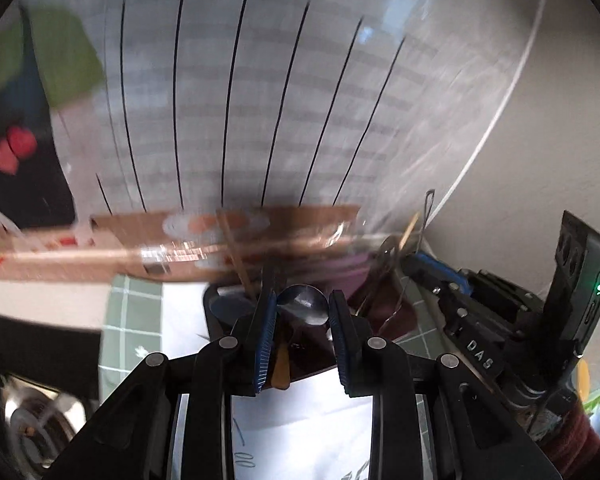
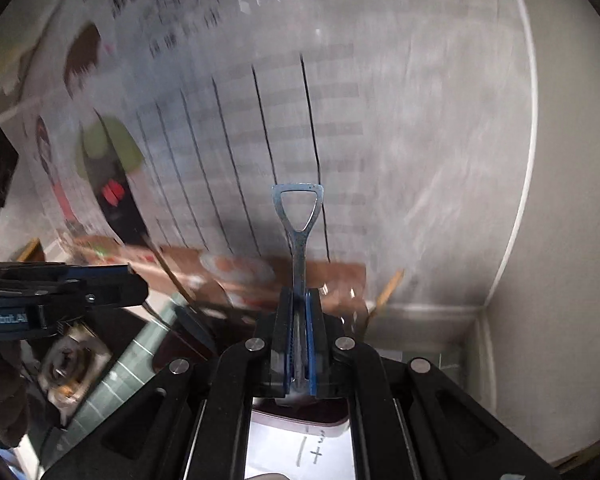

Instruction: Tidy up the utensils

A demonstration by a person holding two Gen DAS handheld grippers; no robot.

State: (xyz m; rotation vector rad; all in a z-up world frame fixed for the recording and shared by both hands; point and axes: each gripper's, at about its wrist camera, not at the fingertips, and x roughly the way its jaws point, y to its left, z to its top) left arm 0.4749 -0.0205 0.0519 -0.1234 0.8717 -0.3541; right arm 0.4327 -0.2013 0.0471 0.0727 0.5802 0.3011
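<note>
1. Grippers first: my right gripper [image 2: 299,340] was clamped tight on a metal utensil [image 2: 299,224], blue pads [image 2: 310,344] pressed against its shaft on both sides.
2. That utensil stood upright out of the jaws, its triangular loop handle at the far end, in front of the lined wall chart [image 2: 236,140].
3. Which kind of utensil it was, I couldn't tell; the working end was hidden between the pads.
4. My left gripper [image 1: 302,324] was partly open, with a clear gap between its blue pads [image 1: 266,340].
5. A spoon bowl [image 1: 303,305] sat in that gap at the fingertips. I couldn't tell whether either pad touched it; nothing looked gripped.
6. A wooden utensil [image 1: 281,364] lay just beside the left pad, low between the fingers.
7. Beyond the left gripper was a dark holder [image 1: 228,306], with a wooden stick [image 1: 238,256] leaning out of it.
8. To the right of it, more metal and wood handles [image 1: 410,232] stood up in a cluster near the right gripper's body [image 1: 480,312].
9. Green checked mat [image 1: 130,320] lay on the left, white paper [image 1: 300,432] near under the left gripper.
10. A brown box [image 1: 228,236] ran across the far side, blurred by motion.
</note>
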